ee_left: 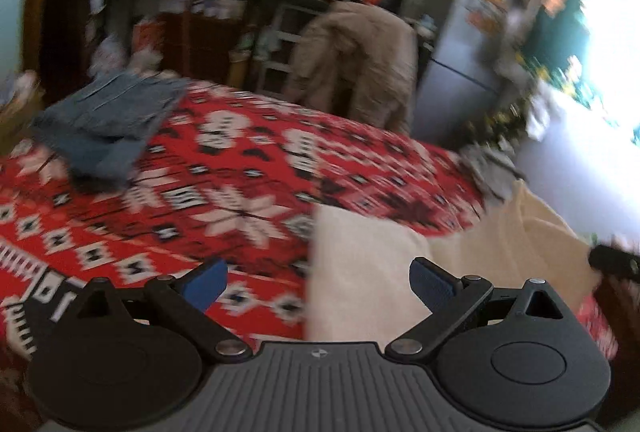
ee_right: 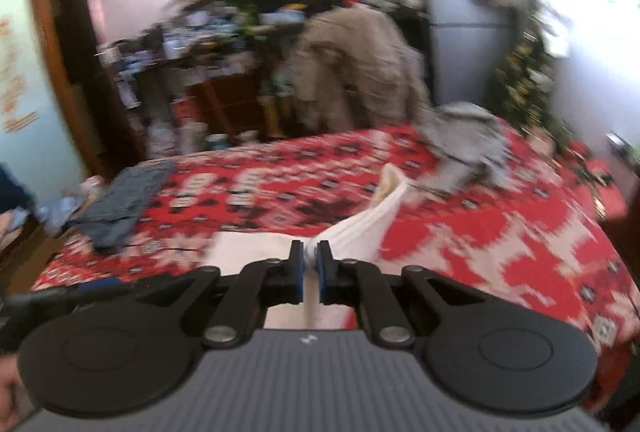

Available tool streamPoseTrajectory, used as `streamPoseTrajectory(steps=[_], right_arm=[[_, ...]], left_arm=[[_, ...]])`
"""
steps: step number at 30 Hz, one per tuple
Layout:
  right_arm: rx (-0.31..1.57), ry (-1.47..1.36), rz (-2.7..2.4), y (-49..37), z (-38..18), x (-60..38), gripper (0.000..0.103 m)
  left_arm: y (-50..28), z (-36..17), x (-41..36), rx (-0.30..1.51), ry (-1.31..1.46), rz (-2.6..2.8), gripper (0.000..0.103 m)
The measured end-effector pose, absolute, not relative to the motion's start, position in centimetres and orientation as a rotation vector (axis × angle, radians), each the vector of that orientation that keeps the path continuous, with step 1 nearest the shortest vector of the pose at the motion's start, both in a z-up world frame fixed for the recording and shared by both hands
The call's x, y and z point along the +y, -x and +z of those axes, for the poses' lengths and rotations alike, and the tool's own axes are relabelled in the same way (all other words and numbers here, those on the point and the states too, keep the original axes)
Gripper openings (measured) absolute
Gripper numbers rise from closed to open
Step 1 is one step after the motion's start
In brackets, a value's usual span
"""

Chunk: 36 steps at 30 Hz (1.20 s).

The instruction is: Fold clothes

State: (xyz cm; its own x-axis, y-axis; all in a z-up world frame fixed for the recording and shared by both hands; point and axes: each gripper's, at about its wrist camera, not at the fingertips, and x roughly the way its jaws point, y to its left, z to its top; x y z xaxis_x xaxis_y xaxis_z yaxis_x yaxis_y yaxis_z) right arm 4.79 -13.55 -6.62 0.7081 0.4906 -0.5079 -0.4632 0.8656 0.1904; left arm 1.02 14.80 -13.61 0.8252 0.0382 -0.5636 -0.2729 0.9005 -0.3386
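A cream-white garment (ee_left: 368, 264) lies on the red patterned bedspread (ee_left: 224, 168). My left gripper (ee_left: 318, 282) hovers over its left edge, jaws wide open, nothing between the blue pads. In the right wrist view my right gripper (ee_right: 309, 266) is shut on a fold of the same white garment (ee_right: 372, 228), which rises from the bedspread (ee_right: 500, 232) in a lifted ridge ahead of the fingers. Folded blue jeans (ee_left: 104, 124) rest at the bed's far left, also seen as jeans (ee_right: 120, 204) in the right wrist view.
A crumpled grey garment (ee_right: 464, 140) lies at the bed's far right. Behind the bed stand a beige coat over a chair (ee_left: 356, 60), cluttered shelves (ee_right: 208, 44) and a fridge (ee_left: 468, 44). The other gripper's dark tip (ee_left: 612, 260) shows at the right edge.
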Motion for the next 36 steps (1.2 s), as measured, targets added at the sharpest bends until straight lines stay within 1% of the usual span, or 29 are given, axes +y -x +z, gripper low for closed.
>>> streamPoseTrajectory(steps=[3, 6, 10, 14, 15, 16, 17, 18, 19, 21, 24, 26, 28, 31, 34, 35, 36], right_arm=[[0.555, 0.014, 0.657, -3.4, -6.1, -9.9, 0.006], [0.565, 0.093, 0.784, -2.0, -7.1, -5.9, 0.006], [0.687, 0.173, 0.891, -1.5, -11.1, -1.3, 0.006], [0.791, 0.241, 0.899, -2.0, -14.2, 0.7, 0.007], [0.809, 0.233, 0.896, -2.3, -14.6, 0.7, 0.008], [0.823, 0.218, 0.904, -2.4, -14.7, 0.5, 0.014], [0.826, 0.197, 0.915, -2.4, -14.5, 0.2, 0.015], [0.823, 0.185, 0.92, -2.3, -14.3, 0.0, 0.026], [0.809, 0.189, 0.911, -2.1, -13.9, -0.1, 0.034], [0.784, 0.189, 0.895, -2.0, -12.9, -0.2, 0.034], [0.754, 0.144, 0.868, -2.3, -11.1, -1.5, 0.038], [0.736, 0.112, 0.838, -2.9, -9.8, -2.9, 0.042], [0.722, 0.081, 0.806, -3.4, -8.7, -4.4, 0.046], [0.736, 0.029, 0.756, -4.5, -8.4, -6.7, 0.046], [0.762, -0.062, 0.713, -5.5, -8.7, -8.9, 0.047], [0.772, -0.107, 0.705, -5.9, -8.9, -9.6, 0.047], [0.775, -0.141, 0.7, -5.9, -9.0, -10.3, 0.047]], left_arm=[[0.1, -13.9, 18.1, 0.589, 0.537, 0.172, 0.098], [1.5, -14.3, 19.9, 0.593, 0.578, 0.196, 0.098], [2.9, -15.4, 21.4, 0.615, 0.622, 0.221, 0.098], [3.2, -16.5, 22.3, 0.633, 0.678, 0.189, 0.098], [3.1, -16.7, 22.4, 0.634, 0.699, 0.165, 0.096], [3.0, -16.8, 22.6, 0.631, 0.722, 0.138, 0.094], [2.9, -17.0, 22.7, 0.624, 0.749, 0.11, 0.088], [2.7, -17.1, 22.8, 0.617, 0.776, 0.081, 0.08], [2.6, -17.2, 22.9, 0.615, 0.796, 0.052, 0.077], [2.3, -17.1, 22.8, 0.623, 0.821, -0.003, 0.065], [1.7, -17.1, 22.5, 0.623, 0.856, -0.094, 0.055], [1.1, -17.2, 22.0, 0.622, 0.87, -0.17, 0.051], [0.4, -17.4, 21.5, 0.624, 0.888, -0.232, 0.051], [-1.4, -19.0, 21.5, 0.642, 0.979, -0.275, 0.051], [-3.1, -21.1, 22.1, 0.646, 1.129, -0.291, 0.057], [-3.5, -21.7, 22.3, 0.639, 1.176, -0.295, 0.062], [-3.9, -22.3, 22.4, 0.637, 1.218, -0.3, 0.063]])
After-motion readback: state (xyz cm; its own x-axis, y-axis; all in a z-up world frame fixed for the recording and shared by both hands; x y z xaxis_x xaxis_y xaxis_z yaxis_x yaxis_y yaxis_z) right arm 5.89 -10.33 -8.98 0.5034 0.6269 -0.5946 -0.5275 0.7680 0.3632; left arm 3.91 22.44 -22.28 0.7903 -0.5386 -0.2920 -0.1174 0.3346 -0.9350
